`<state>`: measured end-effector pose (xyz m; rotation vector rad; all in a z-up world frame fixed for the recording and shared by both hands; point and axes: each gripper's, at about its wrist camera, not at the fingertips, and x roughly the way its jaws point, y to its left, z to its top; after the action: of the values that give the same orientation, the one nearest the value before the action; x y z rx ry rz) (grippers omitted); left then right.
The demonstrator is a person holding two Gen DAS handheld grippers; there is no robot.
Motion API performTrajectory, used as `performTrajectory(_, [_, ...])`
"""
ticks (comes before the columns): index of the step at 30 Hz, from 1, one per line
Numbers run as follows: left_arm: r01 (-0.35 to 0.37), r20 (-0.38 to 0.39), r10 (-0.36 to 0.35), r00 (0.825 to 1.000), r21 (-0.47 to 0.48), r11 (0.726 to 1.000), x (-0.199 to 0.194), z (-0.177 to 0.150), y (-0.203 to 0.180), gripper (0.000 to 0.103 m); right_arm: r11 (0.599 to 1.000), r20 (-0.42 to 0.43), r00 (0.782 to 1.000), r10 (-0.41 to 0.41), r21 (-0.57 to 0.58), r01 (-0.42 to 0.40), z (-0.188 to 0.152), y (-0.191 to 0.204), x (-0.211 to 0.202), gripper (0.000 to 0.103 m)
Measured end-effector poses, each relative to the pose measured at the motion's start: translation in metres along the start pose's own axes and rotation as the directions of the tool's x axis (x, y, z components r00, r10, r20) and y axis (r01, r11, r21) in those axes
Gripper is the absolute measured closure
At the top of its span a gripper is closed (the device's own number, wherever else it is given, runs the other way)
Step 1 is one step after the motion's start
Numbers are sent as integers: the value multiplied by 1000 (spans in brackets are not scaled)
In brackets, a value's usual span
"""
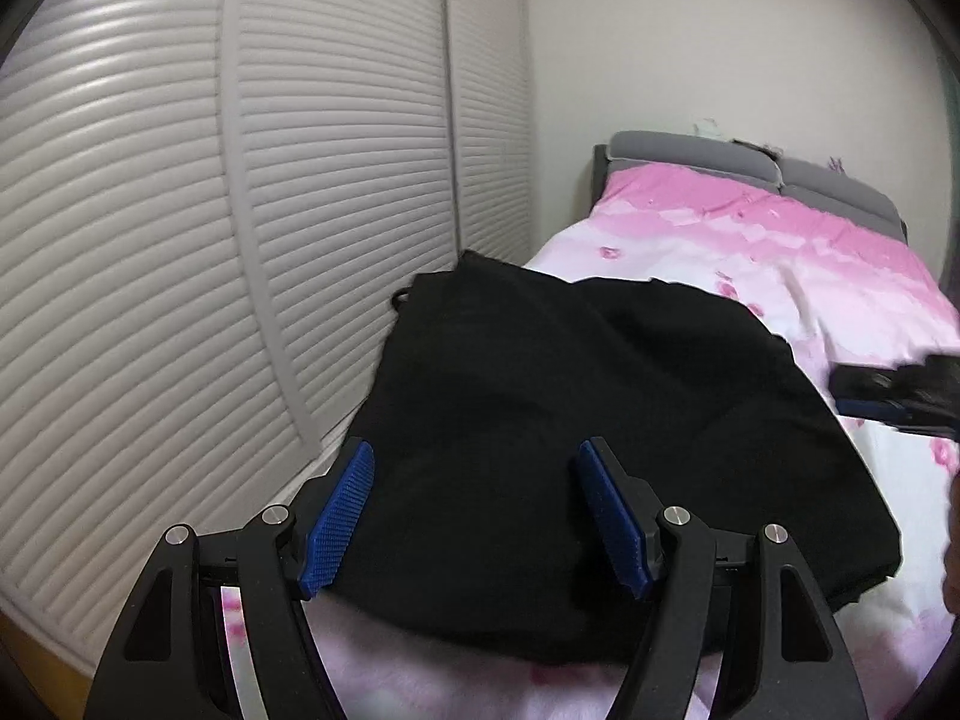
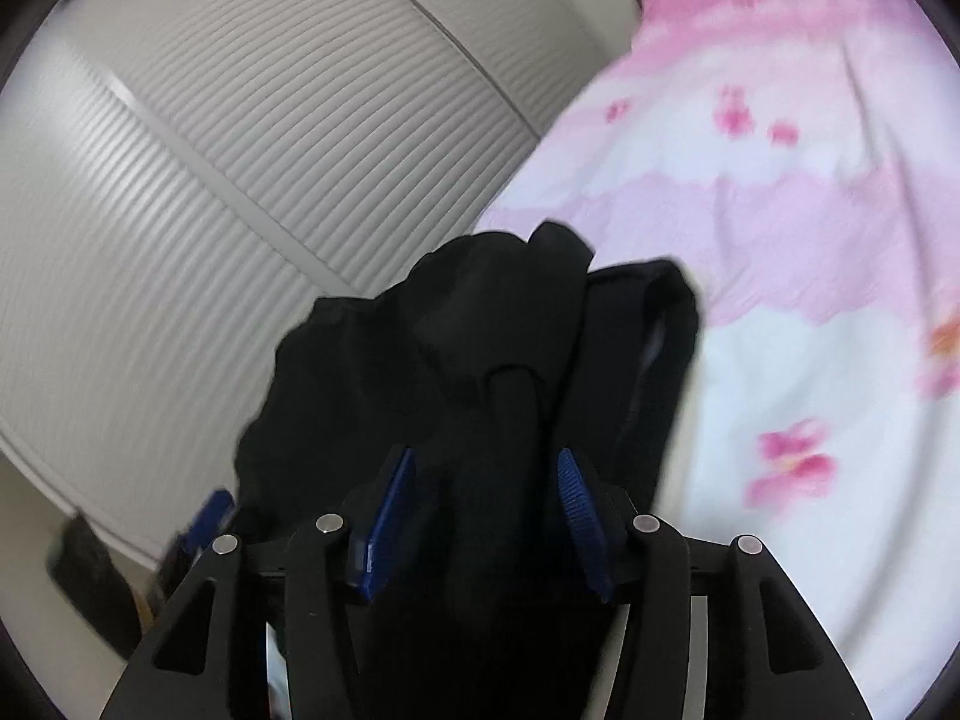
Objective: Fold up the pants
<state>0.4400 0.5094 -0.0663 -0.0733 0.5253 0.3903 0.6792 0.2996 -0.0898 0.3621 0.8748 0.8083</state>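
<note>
Here, the black pants (image 1: 600, 420) were spread on the pink bedspread (image 1: 810, 264); the left gripper (image 1: 474, 510) was held apart above them, while bunched fabric was clamped by the right gripper (image 2: 486, 510).

Pants (image 1: 588, 420) matt black cloth. Bedcover (image 1: 780, 252) soft pink-white printed cloth. Pads (image 1: 339, 519) ribbed blue plastic. Closet doors (image 1: 180, 210) matt slatted white, left of frame.

Right gripper (image 1: 894, 396) blurred, cut off at edge, pants (image 2: 480, 372) hiding bedspread (image 2: 780, 300)
</note>
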Motion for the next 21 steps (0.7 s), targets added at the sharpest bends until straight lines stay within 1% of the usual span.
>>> performTrajectory(2, [11,19,-11,1000,-13,1000,-18,0,2,33,993,48,997,-56,-99,60,-12,15,-28,52])
performTrajectory(5, [25,42,-25,999,1,1000,-59,1,-9,33,972,107,989,-98,-204,119,-32,34,-70,52])
performTrajectory(6, [37,44,-37,998,1,999,-72,0,-13,33,956,140,982,-130,-247,161,-43,45,-91,52])
performTrajectory(9, [87,35,-87,996,-6,996,-122,-10,-34,33,921,222,959,-176,-305,240,-75,69,-145,52])
performTrajectory(11, [118,20,-118,993,-2,993,-153,-21,-51,33,902,272,941,-202,-322,287,-97,82,-184,49])
performTrajectory(13, [157,11,-157,988,5,988,-187,-33,-74,31,885,327,917,-227,-323,334,-125,93,-235,46])
performTrajectory(14, [180,10,-180,984,10,984,-208,-41,-88,30,881,344,909,-236,-319,349,-132,96,-251,43])
performTrajectory(16, [221,14,-221,975,14,975,-243,-56,-110,28,868,398,877,-270,-294,400,-163,100,-307,40])
performTrajectory(18, [282,12,-282,959,10,959,-282,-74,-135,27,857,429,854,-295,-276,435,-186,102,-348,39])
performTrajectory(19, [305,10,-305,952,7,952,-300,-83,-147,27,848,449,835,-320,-257,463,-206,101,-380,38])
performTrajectory(21, [340,8,-341,940,8,940,-328,-95,-166,27,842,468,813,-346,-227,489,-232,98,-421,32])
